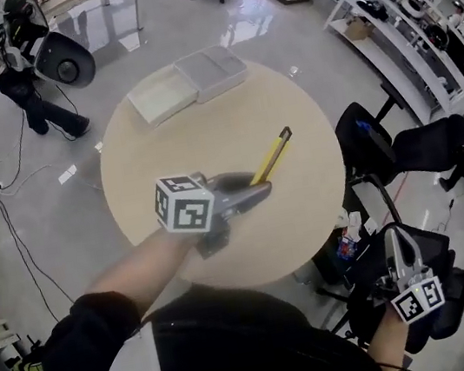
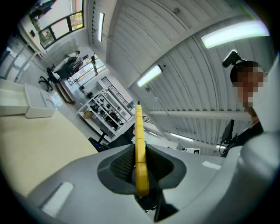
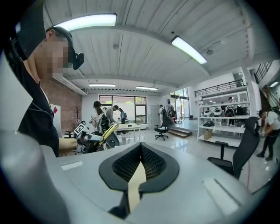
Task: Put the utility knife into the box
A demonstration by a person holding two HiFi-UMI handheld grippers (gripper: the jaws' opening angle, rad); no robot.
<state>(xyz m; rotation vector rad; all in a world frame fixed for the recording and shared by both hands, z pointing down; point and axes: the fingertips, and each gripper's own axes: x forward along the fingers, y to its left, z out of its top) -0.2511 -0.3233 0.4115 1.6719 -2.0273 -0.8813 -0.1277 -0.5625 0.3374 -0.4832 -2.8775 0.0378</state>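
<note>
The open white box (image 1: 162, 95) lies on the round table (image 1: 208, 149), upper centre, its lid (image 1: 213, 71) touching at right. The slim yellow utility knife (image 1: 273, 156) is clamped by the left gripper (image 1: 257, 186) at centre. The right gripper (image 3: 140, 148) jaws are closed, empty.

Yellow utility knife (image 1: 273, 155), gripped aloft, tilted above table (image 1: 207, 140), white open box (image 1: 162, 95) at far edge

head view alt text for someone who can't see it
Seen from above, the left gripper clamps a slim yellow utility knife in its jaws over a round beige table. A shallow white box sits at the table's far edge, and the right gripper hangs beside the table, lower right.
</note>
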